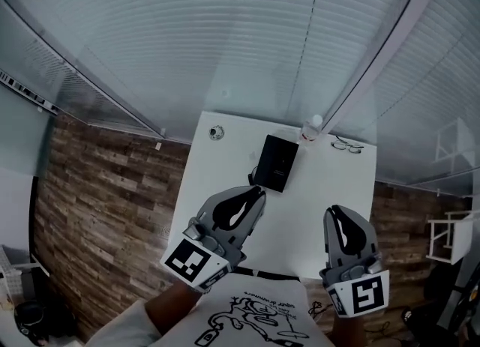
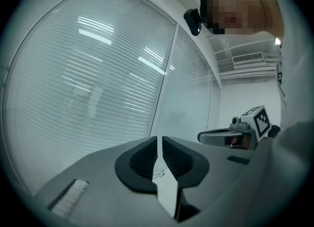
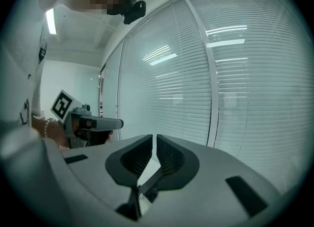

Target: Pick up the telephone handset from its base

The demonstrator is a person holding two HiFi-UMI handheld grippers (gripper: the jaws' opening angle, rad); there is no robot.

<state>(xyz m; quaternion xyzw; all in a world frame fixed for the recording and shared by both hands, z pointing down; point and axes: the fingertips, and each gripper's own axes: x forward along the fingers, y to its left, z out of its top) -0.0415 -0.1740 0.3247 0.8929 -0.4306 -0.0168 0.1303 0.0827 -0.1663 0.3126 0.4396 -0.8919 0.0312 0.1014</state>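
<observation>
White table (image 1: pixel 204 164) is holding a black telephone (image 1: pixel 276 162); left gripper (image 1: pixel 257 194) and right gripper (image 1: pixel 339 212) are hovering closed and empty, risking shoving it unless opened.

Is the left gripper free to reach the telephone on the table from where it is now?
Probably yes: the left gripper hangs just short of the telephone with only bare table between them. Its fingers are shut, so they must open first.
</observation>
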